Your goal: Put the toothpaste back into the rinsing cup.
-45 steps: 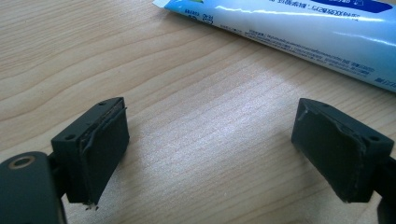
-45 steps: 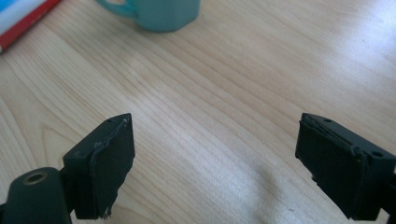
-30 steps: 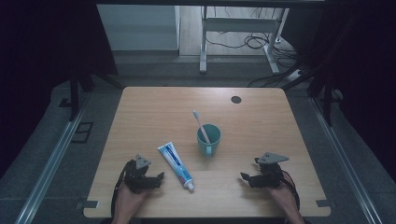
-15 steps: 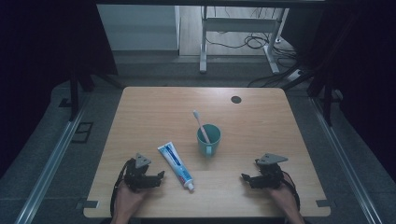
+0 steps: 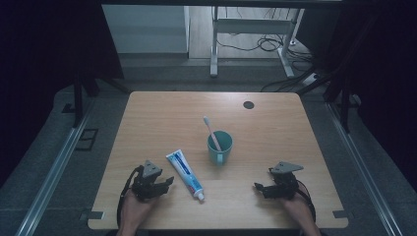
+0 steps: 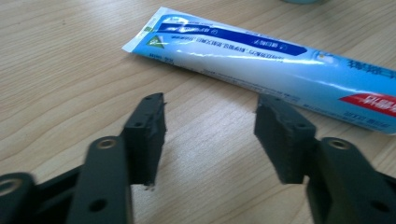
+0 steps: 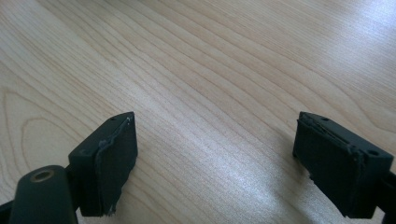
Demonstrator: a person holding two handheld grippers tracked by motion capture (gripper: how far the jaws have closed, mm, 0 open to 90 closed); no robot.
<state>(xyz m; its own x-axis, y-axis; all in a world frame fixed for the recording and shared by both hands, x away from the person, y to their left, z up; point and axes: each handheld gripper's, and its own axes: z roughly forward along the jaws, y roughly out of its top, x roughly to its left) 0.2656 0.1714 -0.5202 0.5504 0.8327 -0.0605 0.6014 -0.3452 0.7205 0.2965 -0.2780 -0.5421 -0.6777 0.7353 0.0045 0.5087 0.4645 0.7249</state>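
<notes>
Just short of the toothpaste tube [image 6: 261, 60], left gripper [image 6: 210, 135] has been closing, empty; right gripper [image 7: 215, 163] gapes.

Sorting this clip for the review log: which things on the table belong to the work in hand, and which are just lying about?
In the work:
- toothpaste tube, lying flat just ahead of the left gripper, whose jaws have just been closing with nothing between them
- right gripper, open over bare table

Lying about for now:
- teal cup
- pink toothbrush standing in it
</notes>
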